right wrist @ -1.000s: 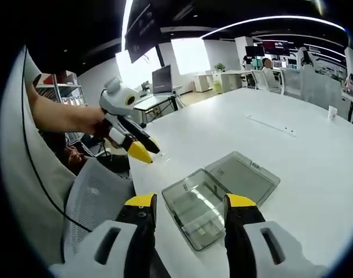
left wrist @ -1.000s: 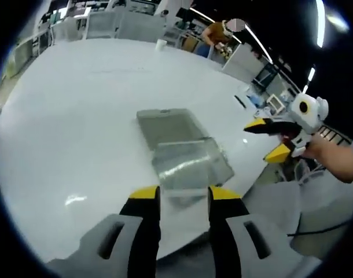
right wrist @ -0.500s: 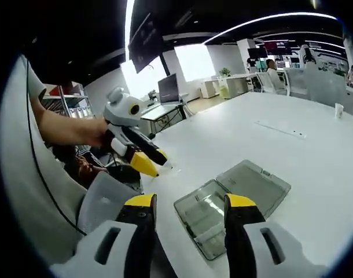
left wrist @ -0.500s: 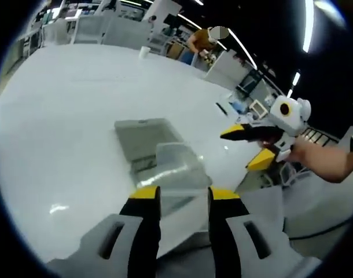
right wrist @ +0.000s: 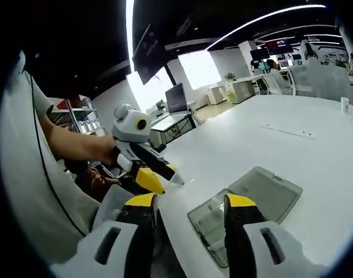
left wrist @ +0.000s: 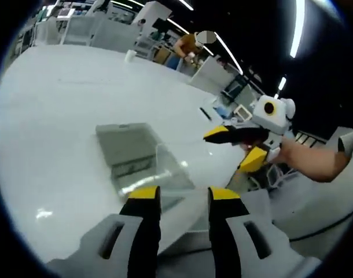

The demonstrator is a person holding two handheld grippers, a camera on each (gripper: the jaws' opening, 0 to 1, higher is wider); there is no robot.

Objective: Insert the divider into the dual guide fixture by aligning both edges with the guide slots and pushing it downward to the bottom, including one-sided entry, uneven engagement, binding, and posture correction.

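Holding the left gripper (left wrist: 183,194) with yellow-tipped jaws spread apart and nothing between them. Holding the right gripper (right wrist: 184,201) the same way, jaws parted and bare. Gripping each tool in a bare hand, forearms reaching in from the sides: the right hand (left wrist: 297,161) behind its gripper in the left gripper view, the left hand (right wrist: 101,149) behind its gripper in the right gripper view.

Both views are bright but soft with blur. Ceiling light strips (left wrist: 296,26) put glare on the white counter (left wrist: 55,104); a window (right wrist: 204,68) is overexposed, and edges bend strongly.
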